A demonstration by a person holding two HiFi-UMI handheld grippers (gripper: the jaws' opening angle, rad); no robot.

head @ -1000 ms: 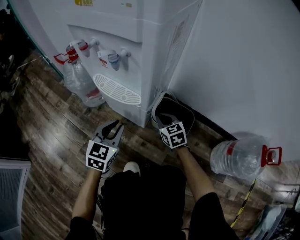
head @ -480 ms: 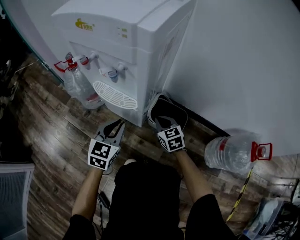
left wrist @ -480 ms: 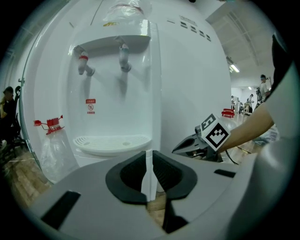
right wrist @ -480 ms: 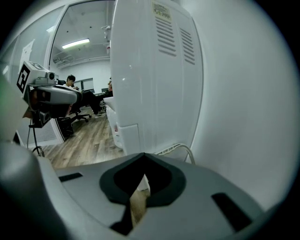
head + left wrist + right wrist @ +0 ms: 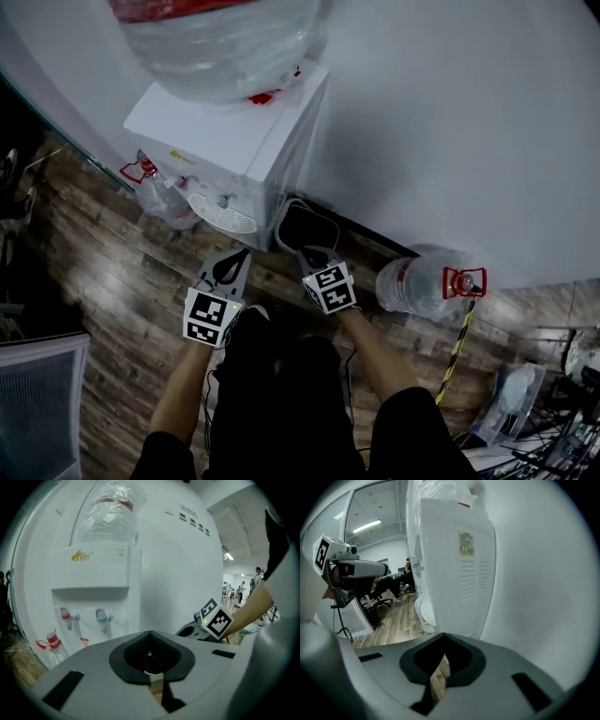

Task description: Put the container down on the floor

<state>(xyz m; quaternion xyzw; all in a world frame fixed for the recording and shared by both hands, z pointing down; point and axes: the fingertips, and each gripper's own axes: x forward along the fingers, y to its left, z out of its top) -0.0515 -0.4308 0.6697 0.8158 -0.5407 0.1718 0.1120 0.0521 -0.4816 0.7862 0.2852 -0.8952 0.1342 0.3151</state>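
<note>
Water dispenser [image 5: 246, 141] against the wall [image 5: 450, 122] ahead of me, large bottle [image 5: 216, 42] seated on its top, small bottle [image 5: 161, 195] at its left foot, dark bin [image 5: 305, 228] just beside its right side, lying bottle [image 5: 417, 283] farther right, bare wood floor [image 5: 122, 281] before the dispenser free for my passage.

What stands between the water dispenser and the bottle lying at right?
A dark bin, close beside the dispenser; then bare wooden floor up to the bottle. The head view shows it.

Three bottles [image 5: 217, 47], [image 5: 161, 197], [image 5: 417, 283]; one dispenser [image 5: 246, 141] with two taps [image 5: 65, 617], [image 5: 101, 617]; one bin [image 5: 305, 228]; two grippers [image 5: 244, 254], [image 5: 305, 253], each carrying one marker cube [image 5: 208, 317], [image 5: 330, 289].
</note>
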